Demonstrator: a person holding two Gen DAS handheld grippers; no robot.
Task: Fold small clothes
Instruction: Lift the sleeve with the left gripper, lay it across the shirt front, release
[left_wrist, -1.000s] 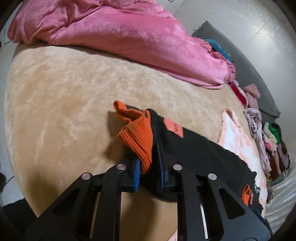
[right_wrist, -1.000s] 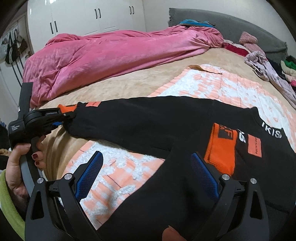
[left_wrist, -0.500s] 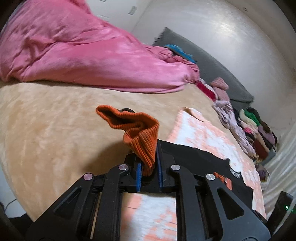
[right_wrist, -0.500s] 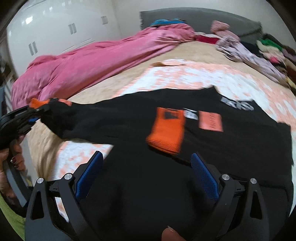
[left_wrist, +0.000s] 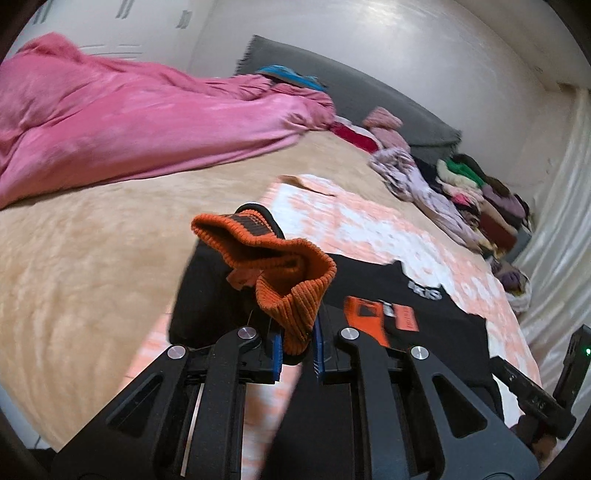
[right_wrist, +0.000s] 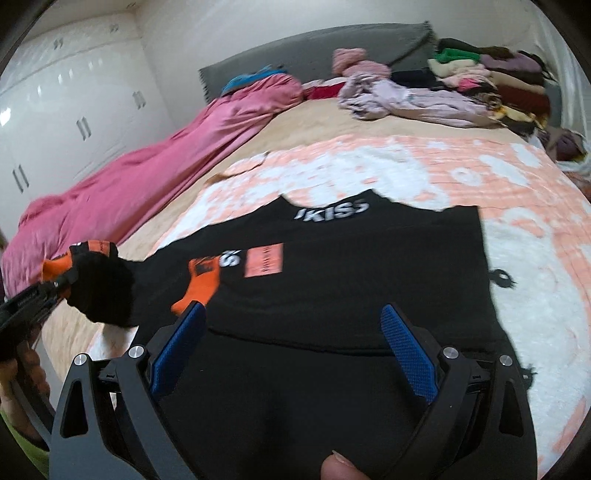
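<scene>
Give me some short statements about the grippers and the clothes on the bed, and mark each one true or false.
1. The left gripper is shut on the orange cuff of the black sweater. True.
2. The right gripper is clamped on the sweater's hem. False: its jaws stand wide open above the sweater.
3. The sweater lies on a peach and white blanket. True.
4. The pink duvet covers the sweater. False: it is bunched along the far side of the bed, apart from it.
5. The other orange cuff lies on the sweater's front. True.

left gripper (left_wrist: 298, 349) jaws clamped on orange cuff (left_wrist: 291, 295) of black sweater (left_wrist: 406, 306), cuff lifted.
</scene>
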